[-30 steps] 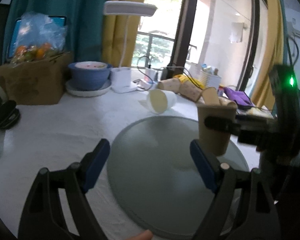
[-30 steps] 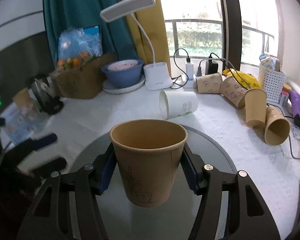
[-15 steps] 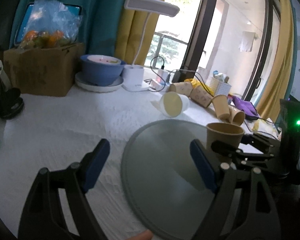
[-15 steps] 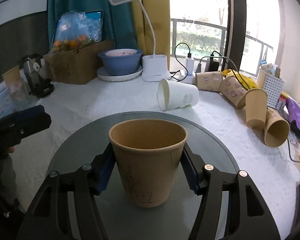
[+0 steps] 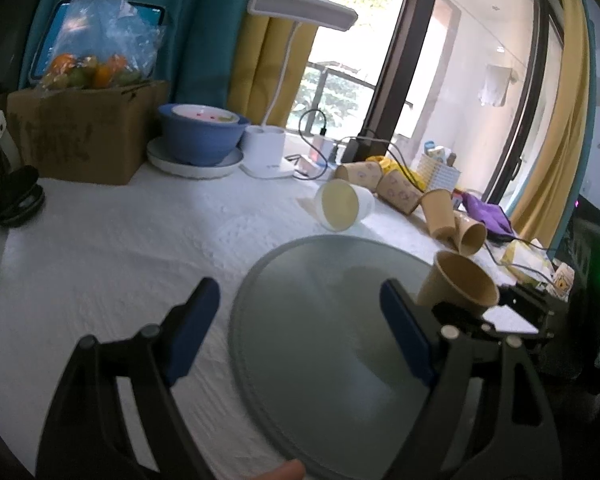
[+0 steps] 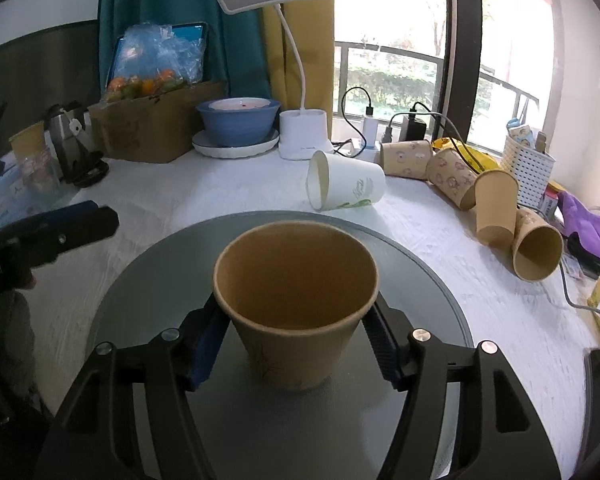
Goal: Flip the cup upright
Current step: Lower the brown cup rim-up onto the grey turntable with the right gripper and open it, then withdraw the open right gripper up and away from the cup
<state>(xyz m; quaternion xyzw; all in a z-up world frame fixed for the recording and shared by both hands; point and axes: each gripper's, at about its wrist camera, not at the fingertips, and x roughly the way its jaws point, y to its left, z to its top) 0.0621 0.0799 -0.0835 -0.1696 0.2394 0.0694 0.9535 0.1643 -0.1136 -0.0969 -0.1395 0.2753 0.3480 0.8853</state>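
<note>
A brown paper cup stands upright, mouth up, on the round grey plate. My right gripper is shut on the brown paper cup low on its sides. The cup also shows in the left wrist view, at the plate's right edge. My left gripper is open and empty above the plate's near left side; it shows at the left of the right wrist view.
A white cup lies on its side behind the plate. Several brown cups lie at the right. A blue bowl, a desk lamp, a cardboard box and a white basket stand at the back.
My right gripper has lowered the upright cup onto the plate and its base now rests there. My left gripper has drawn back to the left.
</note>
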